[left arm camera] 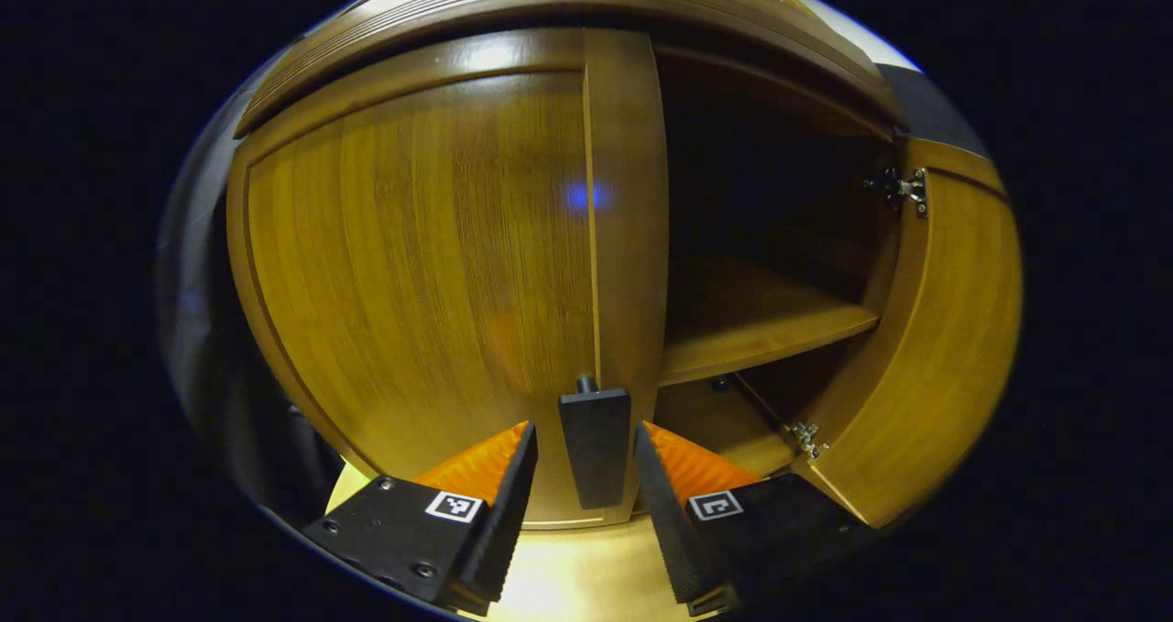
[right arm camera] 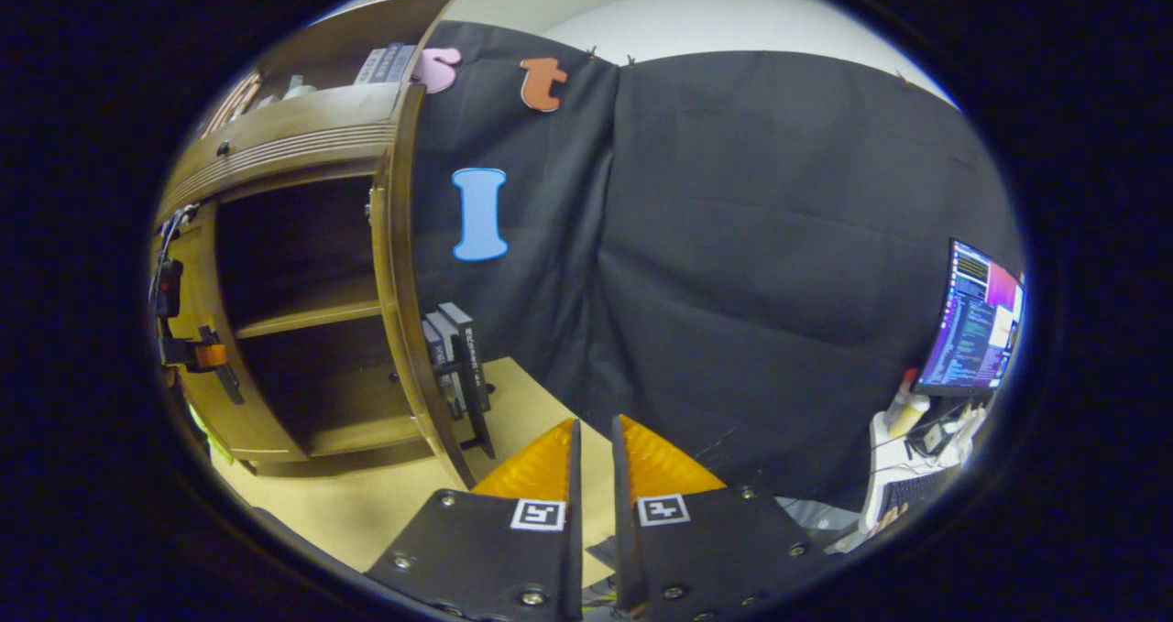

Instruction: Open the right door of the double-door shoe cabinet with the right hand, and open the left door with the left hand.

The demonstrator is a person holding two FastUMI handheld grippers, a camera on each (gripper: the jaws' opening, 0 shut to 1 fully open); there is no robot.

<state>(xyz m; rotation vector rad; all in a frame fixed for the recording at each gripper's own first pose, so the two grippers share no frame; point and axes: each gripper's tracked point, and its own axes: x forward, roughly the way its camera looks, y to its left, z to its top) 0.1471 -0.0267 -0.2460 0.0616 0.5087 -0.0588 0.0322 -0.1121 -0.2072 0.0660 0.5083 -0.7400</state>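
Observation:
In the left gripper view the wooden shoe cabinet's left door (left arm camera: 422, 265) stands closed. Its black handle (left arm camera: 596, 443) sits between the fingers of my left gripper (left arm camera: 585, 485), which is open, with a gap on each side of the handle. The right door (left arm camera: 935, 347) is swung wide, baring a shelf (left arm camera: 751, 315). In the right gripper view my right gripper (right arm camera: 594, 462) is away from the cabinet (right arm camera: 302, 136), facing the black cloth wall. Its fingers stand nearly together and hold nothing. The open right door (right arm camera: 403, 283) shows edge-on. The left gripper (right arm camera: 197, 354) shows at the left door.
Grey and black book-like items (right arm camera: 456, 356) stand on the floor by the open door. A lit monitor (right arm camera: 971, 320) and a bottle (right arm camera: 903, 411) are at the far right. Small things lie on the cabinet top (right arm camera: 380, 63). The floor (right arm camera: 385, 494) is pale wood.

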